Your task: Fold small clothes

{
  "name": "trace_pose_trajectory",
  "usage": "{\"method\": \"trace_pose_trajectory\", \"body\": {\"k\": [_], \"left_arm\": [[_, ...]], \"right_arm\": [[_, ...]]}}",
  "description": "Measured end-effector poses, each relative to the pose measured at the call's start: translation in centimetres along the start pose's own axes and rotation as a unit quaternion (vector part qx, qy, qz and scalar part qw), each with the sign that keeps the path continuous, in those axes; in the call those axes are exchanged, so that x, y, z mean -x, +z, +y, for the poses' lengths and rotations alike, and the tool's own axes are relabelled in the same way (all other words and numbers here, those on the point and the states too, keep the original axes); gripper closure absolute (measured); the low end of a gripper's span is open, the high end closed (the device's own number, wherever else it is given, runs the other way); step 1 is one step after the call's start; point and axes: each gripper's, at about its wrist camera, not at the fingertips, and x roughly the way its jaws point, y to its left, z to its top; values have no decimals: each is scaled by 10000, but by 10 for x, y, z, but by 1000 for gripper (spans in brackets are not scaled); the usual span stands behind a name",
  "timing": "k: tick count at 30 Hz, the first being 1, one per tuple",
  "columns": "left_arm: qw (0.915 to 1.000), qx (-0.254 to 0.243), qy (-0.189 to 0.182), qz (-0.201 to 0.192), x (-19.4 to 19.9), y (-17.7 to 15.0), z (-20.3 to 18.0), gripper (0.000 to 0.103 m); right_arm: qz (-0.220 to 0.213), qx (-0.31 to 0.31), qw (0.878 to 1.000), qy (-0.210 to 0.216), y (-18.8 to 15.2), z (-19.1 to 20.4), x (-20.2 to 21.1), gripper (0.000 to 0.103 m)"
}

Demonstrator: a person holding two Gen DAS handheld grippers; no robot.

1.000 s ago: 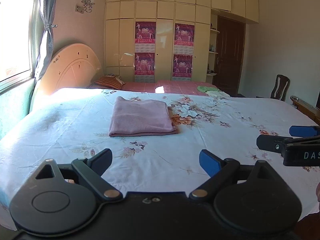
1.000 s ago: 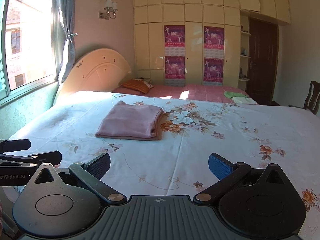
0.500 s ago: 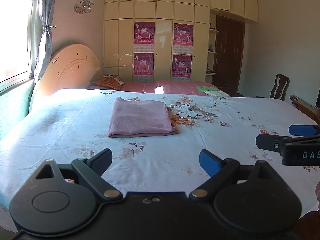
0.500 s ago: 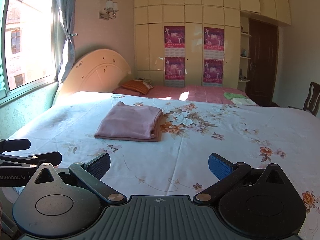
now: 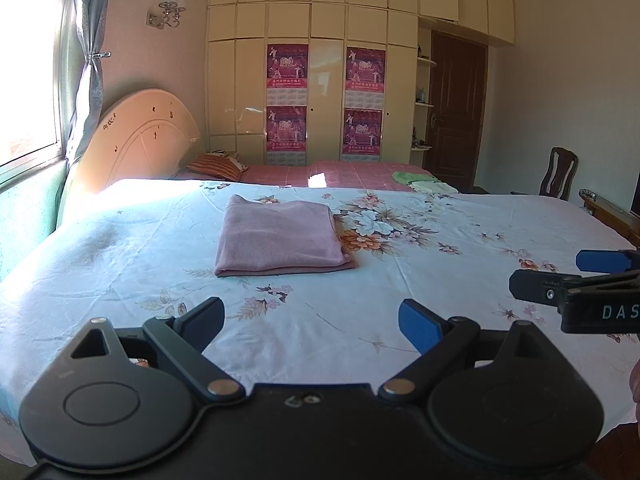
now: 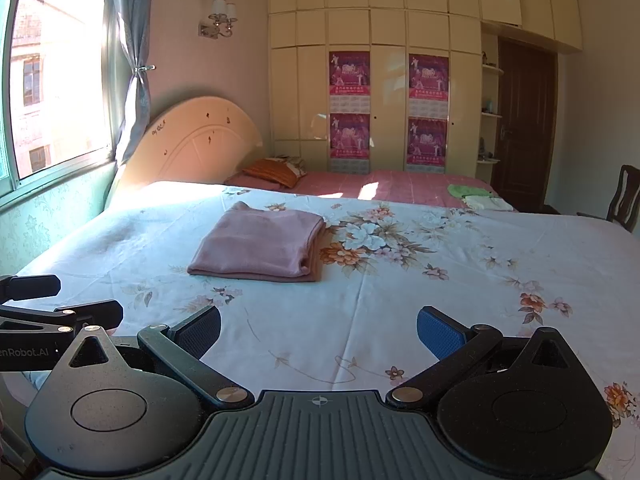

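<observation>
The right gripper (image 5: 576,276) was cut off by the frame edge in the left wrist view, so only its two finger ends and part of a printed label showed there; likewise the left gripper (image 6: 60,300) entered the right wrist view only partly, at the frame's left edge. A sliver of a hand (image 5: 635,384) showed at the right border of the left wrist view, too little to tell its grip. Bright sun washed out the part of the floral bedsheet (image 5: 460,280) nearest the headboard (image 5: 140,136).

Both tools were held low and level over the near edge of the bedsheet, side by side, pointing toward the folded pink garment (image 5: 280,240). Each stood spread wide with nothing between its fingers.

The folded pink garment lay flat on the bedsheet, well beyond both grippers and apart from them, just left of the large flower print. Past it, a green cloth (image 6: 466,191) lay on the pink bed beyond.
</observation>
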Motion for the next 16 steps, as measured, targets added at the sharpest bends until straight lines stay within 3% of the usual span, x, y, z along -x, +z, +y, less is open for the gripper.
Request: {"method": "trace_pose_trajectory", "body": {"k": [16], "left_arm": [[9998, 91, 18, -184, 5, 5, 5, 9]], "right_arm": [[15, 99, 9999, 73, 0, -2, -6, 0]]}}
